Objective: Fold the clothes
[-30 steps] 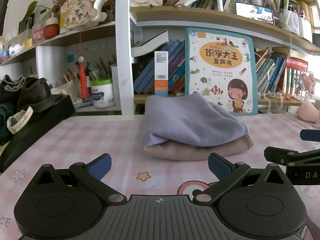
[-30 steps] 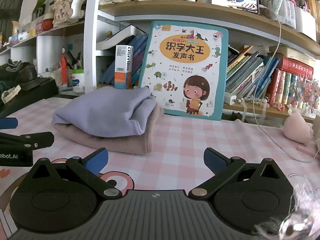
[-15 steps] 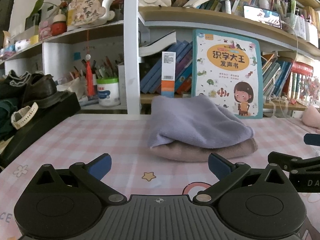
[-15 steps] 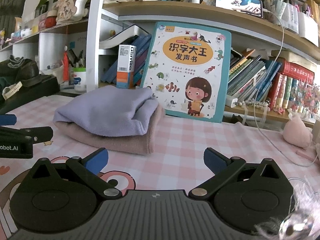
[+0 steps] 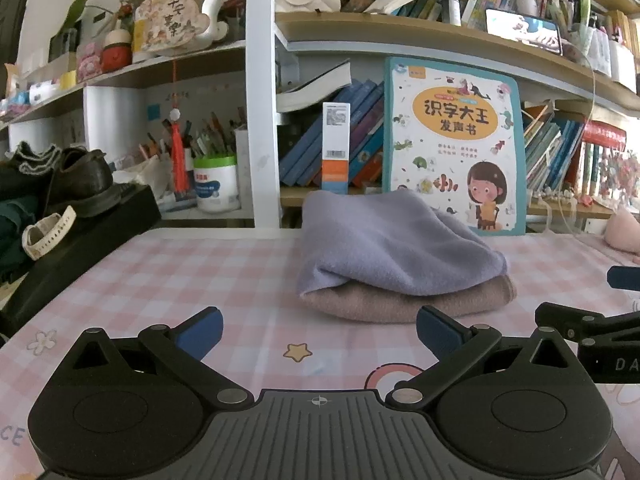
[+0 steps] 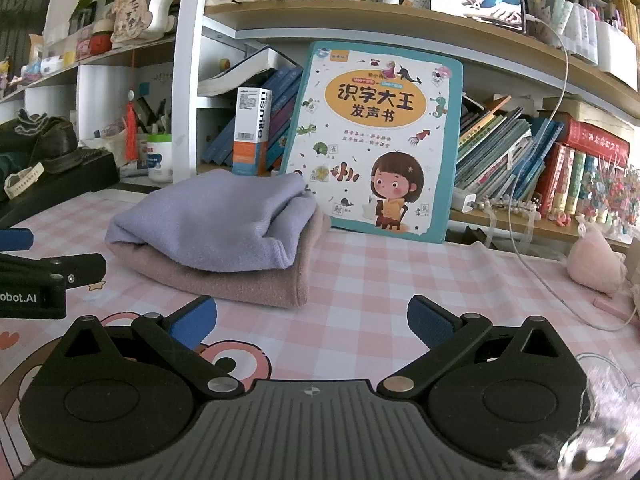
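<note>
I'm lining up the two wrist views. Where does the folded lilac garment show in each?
Left wrist: lilac garment right of centre, atop the pink garment.
Right wrist: lilac garment left of centre, same stack.
Shared landmark: children's book standing behind it.

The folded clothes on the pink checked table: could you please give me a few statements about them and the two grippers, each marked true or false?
1. The lilac cloth lies on top of the dusty-pink cloth. True.
2. The left gripper is shut on the lilac cloth. False: its fingers stand apart, short of the pile, holding nothing.
3. The right gripper is open and empty. True.
4. The picture book lies flat on the pile. False: it stands upright behind the pile, against the shelf.
5. A pink plush toy sits on the table to the right of the pile. True.
</note>
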`<state>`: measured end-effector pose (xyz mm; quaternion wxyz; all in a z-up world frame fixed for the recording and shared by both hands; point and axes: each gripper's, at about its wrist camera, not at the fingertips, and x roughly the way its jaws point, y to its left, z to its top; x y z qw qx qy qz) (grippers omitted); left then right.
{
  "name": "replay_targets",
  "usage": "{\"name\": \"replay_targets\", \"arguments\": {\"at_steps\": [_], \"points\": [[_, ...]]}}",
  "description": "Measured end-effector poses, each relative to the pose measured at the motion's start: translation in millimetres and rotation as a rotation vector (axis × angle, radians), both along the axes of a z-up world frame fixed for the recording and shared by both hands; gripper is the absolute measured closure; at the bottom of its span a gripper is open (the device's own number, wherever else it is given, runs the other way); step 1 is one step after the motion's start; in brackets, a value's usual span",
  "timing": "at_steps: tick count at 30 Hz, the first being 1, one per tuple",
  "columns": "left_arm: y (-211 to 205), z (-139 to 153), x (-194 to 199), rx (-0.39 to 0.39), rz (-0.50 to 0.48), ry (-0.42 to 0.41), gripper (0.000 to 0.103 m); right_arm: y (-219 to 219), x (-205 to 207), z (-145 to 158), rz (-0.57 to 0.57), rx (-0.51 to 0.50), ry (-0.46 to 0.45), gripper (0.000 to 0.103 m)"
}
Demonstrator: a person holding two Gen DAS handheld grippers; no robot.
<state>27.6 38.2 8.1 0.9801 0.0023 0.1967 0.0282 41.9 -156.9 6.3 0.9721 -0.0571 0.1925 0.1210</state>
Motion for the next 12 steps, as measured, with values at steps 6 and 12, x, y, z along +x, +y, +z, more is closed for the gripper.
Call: {"name": "replay_targets", "arguments": {"at_steps": [6, 12], "points": [[-0.1, 0.3, -1.0, 0.003, 0.002, -0.008, 0.0, -0.5, 0.8, -0.2, -0.003, 0.005, 0.004, 0.0], [1.1, 0.1, 0.7, -0.001, 0.018, 0.002, 0.0, -1.5, 3.7, 0.1, 0.003, 0.002, 0.006, 0.0]]}}
